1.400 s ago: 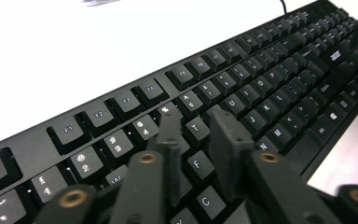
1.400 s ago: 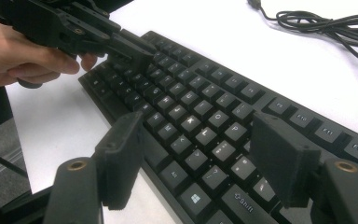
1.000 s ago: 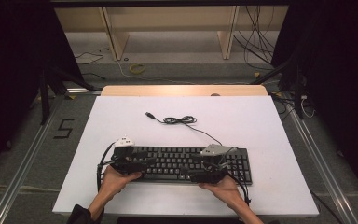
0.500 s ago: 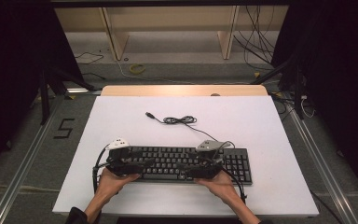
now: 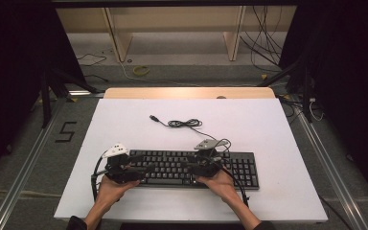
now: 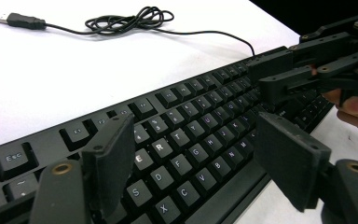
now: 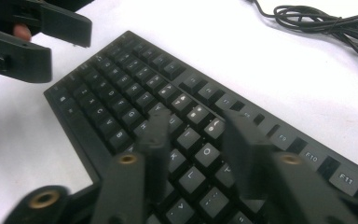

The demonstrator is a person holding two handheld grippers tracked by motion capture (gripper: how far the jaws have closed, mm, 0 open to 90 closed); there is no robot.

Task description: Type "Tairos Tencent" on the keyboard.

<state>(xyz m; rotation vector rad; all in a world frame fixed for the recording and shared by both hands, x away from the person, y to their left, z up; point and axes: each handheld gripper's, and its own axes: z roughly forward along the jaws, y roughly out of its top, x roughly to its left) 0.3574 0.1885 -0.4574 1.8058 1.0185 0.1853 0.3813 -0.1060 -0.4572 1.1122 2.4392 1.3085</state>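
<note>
1. The black keyboard (image 5: 191,166) lies flat on the white table (image 5: 268,129), near the edge on the person's side, its long side running across the table.
2. The keyboard's cable (image 5: 184,123) leaves its far edge, lies in a loose coil on the table beyond it, and ends in a free USB plug (image 5: 154,118).
3. The left claw (image 5: 143,168) sits over the keyboard's left end. In the left gripper view its jaws are spread wide, one above the left-hand letter keys, the other out past the near edge; they have just been opening and hold nothing.
4. The right claw (image 5: 191,167) sits over the middle of the keyboard. In the right gripper view its jaws stand a moderate gap apart above the letter keys; they have just been closing, with nothing pinched between them.
5. The 2 claws point toward each other, near but apart.
6. Each claw is held by 1 hand entering from the near edge.
</note>
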